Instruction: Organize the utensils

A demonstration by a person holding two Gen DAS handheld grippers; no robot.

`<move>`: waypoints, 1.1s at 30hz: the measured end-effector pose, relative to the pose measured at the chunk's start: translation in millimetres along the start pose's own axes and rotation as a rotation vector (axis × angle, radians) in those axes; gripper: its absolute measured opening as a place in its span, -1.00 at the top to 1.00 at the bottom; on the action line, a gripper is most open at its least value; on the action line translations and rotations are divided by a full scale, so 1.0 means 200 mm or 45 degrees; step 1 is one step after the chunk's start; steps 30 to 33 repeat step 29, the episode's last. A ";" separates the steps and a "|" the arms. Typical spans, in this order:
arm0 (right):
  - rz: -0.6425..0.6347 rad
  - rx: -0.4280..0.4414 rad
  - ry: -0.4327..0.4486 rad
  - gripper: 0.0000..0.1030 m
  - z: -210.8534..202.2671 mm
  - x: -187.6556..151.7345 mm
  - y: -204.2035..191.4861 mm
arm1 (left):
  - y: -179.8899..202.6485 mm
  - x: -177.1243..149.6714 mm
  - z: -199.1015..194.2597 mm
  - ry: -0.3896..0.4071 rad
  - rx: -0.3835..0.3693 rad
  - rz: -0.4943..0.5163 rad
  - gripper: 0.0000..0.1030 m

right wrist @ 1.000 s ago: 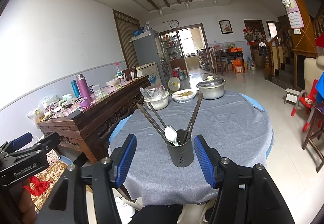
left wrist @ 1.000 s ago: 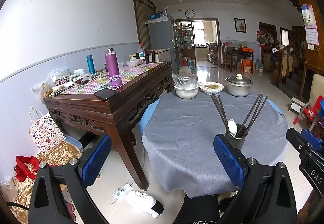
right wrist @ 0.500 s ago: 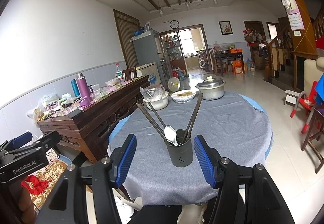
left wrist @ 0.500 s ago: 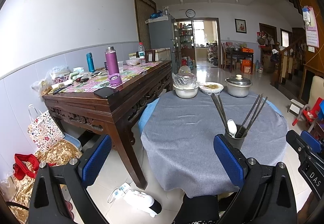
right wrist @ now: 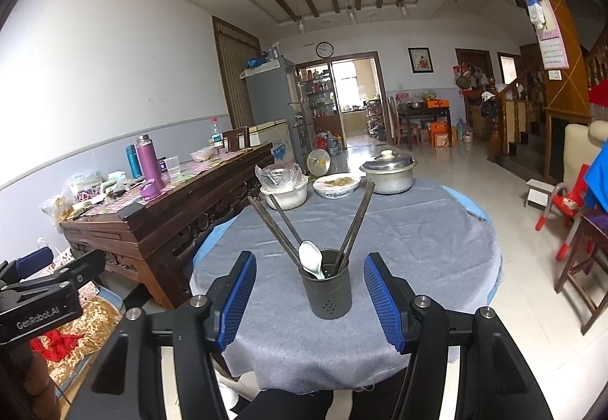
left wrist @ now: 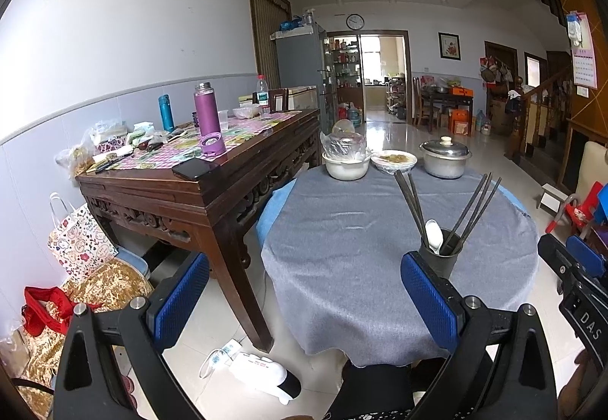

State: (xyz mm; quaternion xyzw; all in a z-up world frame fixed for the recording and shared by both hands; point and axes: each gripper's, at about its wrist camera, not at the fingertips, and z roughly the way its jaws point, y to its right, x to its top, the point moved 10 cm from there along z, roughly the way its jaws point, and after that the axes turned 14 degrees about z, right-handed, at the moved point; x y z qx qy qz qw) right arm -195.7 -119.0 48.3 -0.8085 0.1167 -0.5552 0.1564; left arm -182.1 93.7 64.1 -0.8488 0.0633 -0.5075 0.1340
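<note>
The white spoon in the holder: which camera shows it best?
The right wrist view: the spoon stands centred between the open right gripper, with its whole bowl showing above the holder. The left wrist view shows it smaller, off to the right.

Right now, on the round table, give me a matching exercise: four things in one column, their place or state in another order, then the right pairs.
Things:
1. white spoon
2. metal pot
3. chopsticks
4. utensil holder

Place or state:
A. covered by its lid, at the table's far edge
B. dark cylinder standing upright between the open right tongs, untouched
C. bowl end up inside the holder
D. dark sticks leaning outward from the holder

Pairs: 1-C, 2-A, 3-D, 4-B
</note>
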 end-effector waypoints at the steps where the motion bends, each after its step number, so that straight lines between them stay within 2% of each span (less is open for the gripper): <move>1: -0.004 -0.006 -0.002 -0.23 0.01 0.00 0.00 | -0.01 0.00 0.00 -0.002 -0.003 -0.004 -0.95; 10: -0.035 -0.032 -0.038 -0.25 0.14 0.06 0.02 | -0.06 0.02 0.09 -0.025 -0.009 -0.064 -0.95; 13: -0.050 -0.022 -0.042 -0.35 0.18 0.07 0.01 | -0.06 0.02 0.15 -0.047 -0.011 -0.065 -0.95; 19: -0.045 -0.039 -0.083 -0.35 0.30 0.04 0.06 | 0.01 0.03 0.32 -0.115 -0.053 -0.047 -0.95; 24: -0.007 -0.115 -0.120 -0.35 0.45 0.02 0.23 | 0.10 0.01 0.54 -0.192 -0.109 -0.024 -0.95; 29: 0.032 -0.319 -0.191 -0.38 0.71 -0.02 0.58 | 0.19 -0.06 0.93 -0.325 -0.219 -0.067 -0.95; 33: 0.032 -0.319 -0.191 -0.38 0.71 -0.02 0.58 | 0.19 -0.06 0.93 -0.325 -0.219 -0.067 -0.95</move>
